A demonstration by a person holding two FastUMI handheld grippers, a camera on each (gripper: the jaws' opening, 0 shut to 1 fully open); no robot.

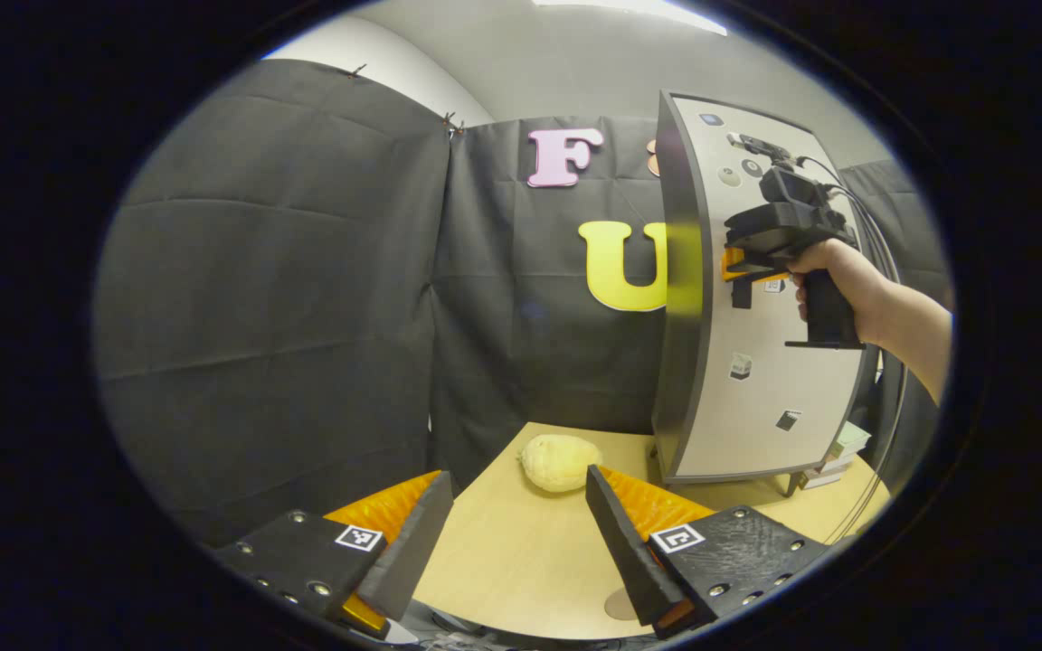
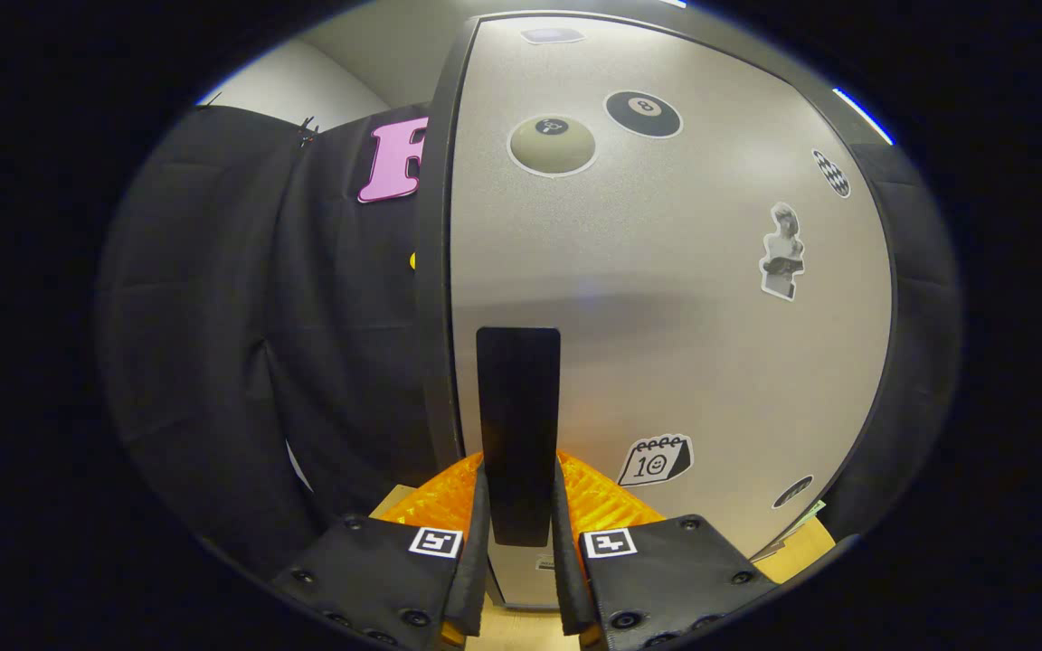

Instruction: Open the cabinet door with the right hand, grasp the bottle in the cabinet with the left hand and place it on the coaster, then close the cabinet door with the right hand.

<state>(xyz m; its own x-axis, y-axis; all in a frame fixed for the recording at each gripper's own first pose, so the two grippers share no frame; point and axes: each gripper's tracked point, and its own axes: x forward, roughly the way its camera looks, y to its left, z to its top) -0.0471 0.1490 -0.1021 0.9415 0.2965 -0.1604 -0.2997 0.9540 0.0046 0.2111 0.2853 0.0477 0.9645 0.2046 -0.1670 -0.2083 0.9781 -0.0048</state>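
Tall grey cabinet door with stickers: upright, long axis vertical, standing at the far right corner of the light wooden table; its black vertical bar handle is clamped between the 2 fingers of the right gripper. Left gripper: fingers apart, empty, over the table's near edge, aimed toward a pale yellow rounded object by the far edge.

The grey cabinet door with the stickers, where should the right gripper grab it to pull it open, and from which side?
Grip the flat black upright handle near the grey cabinet door left edge, coming straight at the door's face. It stands out as a thin vertical strip, so the right gripper jaws close on its two flat sides, as they do now.
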